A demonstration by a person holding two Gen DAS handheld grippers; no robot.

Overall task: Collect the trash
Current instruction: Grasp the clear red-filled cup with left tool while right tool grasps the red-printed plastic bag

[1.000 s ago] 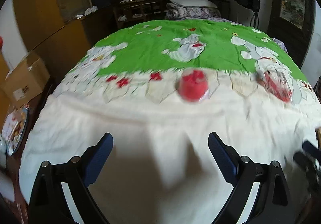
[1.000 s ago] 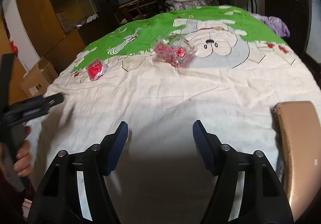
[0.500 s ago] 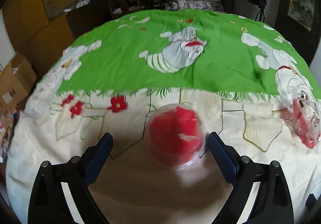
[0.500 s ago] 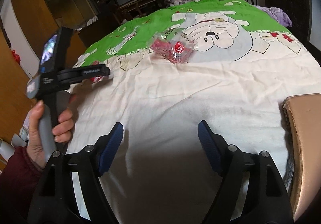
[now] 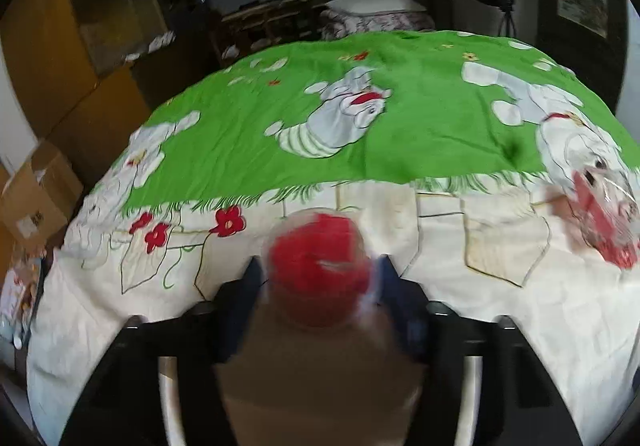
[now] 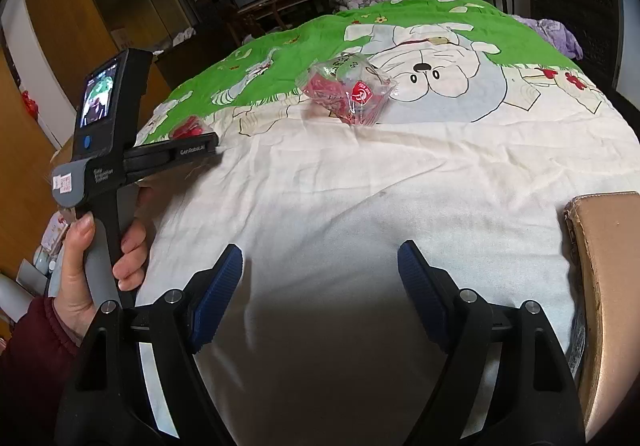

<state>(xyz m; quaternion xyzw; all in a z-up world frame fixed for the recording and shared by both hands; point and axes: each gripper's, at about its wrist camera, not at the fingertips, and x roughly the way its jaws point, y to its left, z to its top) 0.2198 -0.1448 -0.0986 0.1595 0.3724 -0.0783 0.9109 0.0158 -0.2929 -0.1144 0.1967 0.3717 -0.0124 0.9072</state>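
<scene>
Since a second before, the left gripper (image 5: 318, 278) had come forward over the bed, and the round red-filled plastic piece of trash (image 5: 318, 266) now sat between its fingers.

Its jaws were closing on that piece, blue pads tight against both sides, down on the cream part of the bedspread (image 6: 400, 174) by the printed red flowers. Off to the right, a crumpled clear wrapper with red inside (image 6: 348, 92) lay at the green edge. Well short of it, the right gripper (image 6: 320, 278) hung with jaws spread wide, nothing between them.
</scene>
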